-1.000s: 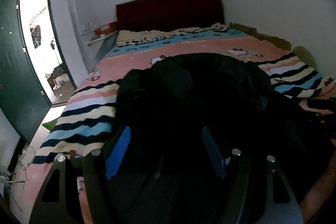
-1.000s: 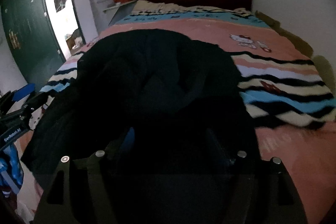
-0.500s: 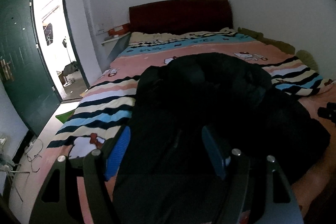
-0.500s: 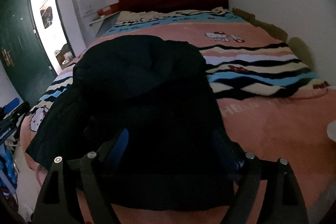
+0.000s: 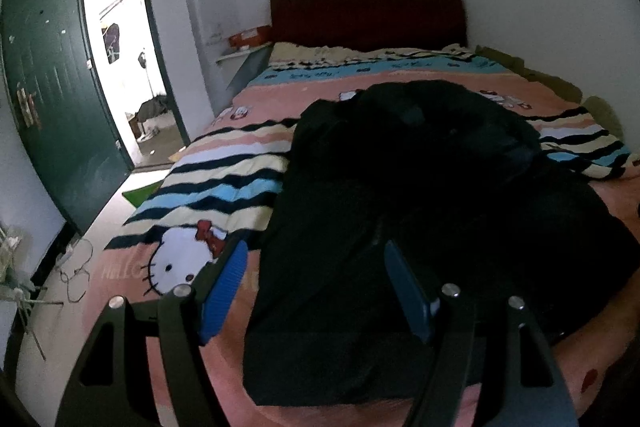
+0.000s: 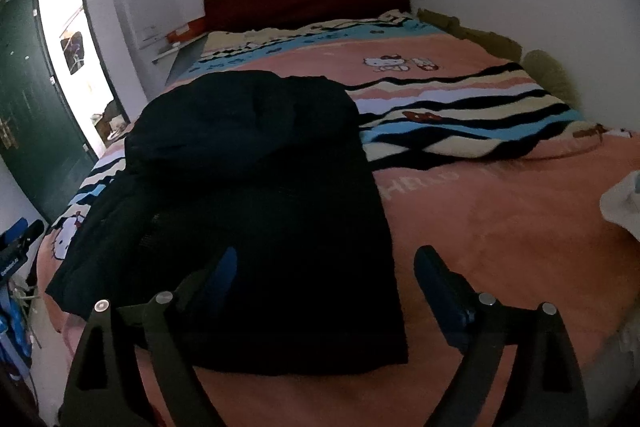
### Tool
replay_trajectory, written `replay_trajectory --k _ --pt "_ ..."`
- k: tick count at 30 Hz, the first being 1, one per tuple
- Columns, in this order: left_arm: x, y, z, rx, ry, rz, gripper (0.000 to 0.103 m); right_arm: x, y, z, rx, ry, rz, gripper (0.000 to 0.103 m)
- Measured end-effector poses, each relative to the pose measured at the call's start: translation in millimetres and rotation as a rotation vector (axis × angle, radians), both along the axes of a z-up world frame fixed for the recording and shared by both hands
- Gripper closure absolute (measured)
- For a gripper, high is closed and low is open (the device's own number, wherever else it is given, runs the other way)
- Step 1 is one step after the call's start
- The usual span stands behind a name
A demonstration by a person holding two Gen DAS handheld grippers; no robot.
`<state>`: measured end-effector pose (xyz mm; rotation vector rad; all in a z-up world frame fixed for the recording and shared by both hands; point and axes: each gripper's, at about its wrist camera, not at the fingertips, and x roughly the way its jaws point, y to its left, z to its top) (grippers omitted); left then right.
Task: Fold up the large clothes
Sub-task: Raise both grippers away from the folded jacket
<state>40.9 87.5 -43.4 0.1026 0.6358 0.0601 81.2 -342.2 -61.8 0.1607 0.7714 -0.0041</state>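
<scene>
A black coat (image 5: 420, 195) is lying in a bulky, soft heap on the bed (image 5: 224, 163), toward its foot, well short of the headboard (image 5: 366, 13). Its near hem is lying flat at the foot edge while the far part is bunching into rounded folds.

The left gripper (image 5: 316, 283) is hovering over the coat's near hem with its jaws spread wide, holding nothing; its ribbed blue pads (image 5: 224, 291) are showing clearly, one over the bedspread (image 5: 528, 199), the other over black cloth. The right gripper (image 6: 326, 275) is also standing wide apart and empty, one finger over the coat, the other over bare pink bedspread beside it.

The left view is showing what the right one is not: a large white cat face with a red bow (image 5: 182, 257) printed on the bedspread beside the coat, a loose white cable (image 5: 74, 269) curling on the floor (image 5: 96, 223) below it, and the green door (image 5: 56, 91) swung open on a bright doorway. The right view alone is showing a pale crumpled cloth (image 6: 622, 201) at the bed's foot, well apart from the coat, and the other handset (image 6: 18, 247) poking in past the coat's far side.

The bedspread is looking plush, salmon pink with wavy black, cream and blue stripes crossing mid-bed toward the headboard, which is plain, dark red and rectangular. A flat orange box (image 5: 250, 37) is sitting on a ledge just beside the headboard.
</scene>
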Motion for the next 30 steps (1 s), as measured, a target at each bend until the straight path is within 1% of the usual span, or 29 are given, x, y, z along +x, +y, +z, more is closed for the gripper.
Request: replay_trajectory --k 5,13,18,22,30 --pt "1.5 13.5 -8.7 -0.016 0.025 0.023 0.033 1.2 -11.0 -6.1 0.011 0.013 -0.022 0.01" --pt "11.0 41.4 -35.8 -0.052 0.097 0.062 0.033 6.1 -27.3 -18.7 0.023 0.047 -0.06 0.006" --pt "14.2 58.1 -49.2 -0.105 0.131 0.08 0.033 11.8 -31.1 -31.6 0.031 0.085 -0.063 0.005" --pt "17.5 74.3 -56.5 -0.178 0.157 0.066 0.033 16.9 -29.0 -40.4 0.036 0.111 -0.05 0.005" --pt "25.8 94.5 -79.1 -0.264 0.229 0.034 0.033 31.1 -26.7 -63.2 0.058 0.184 -0.033 0.003"
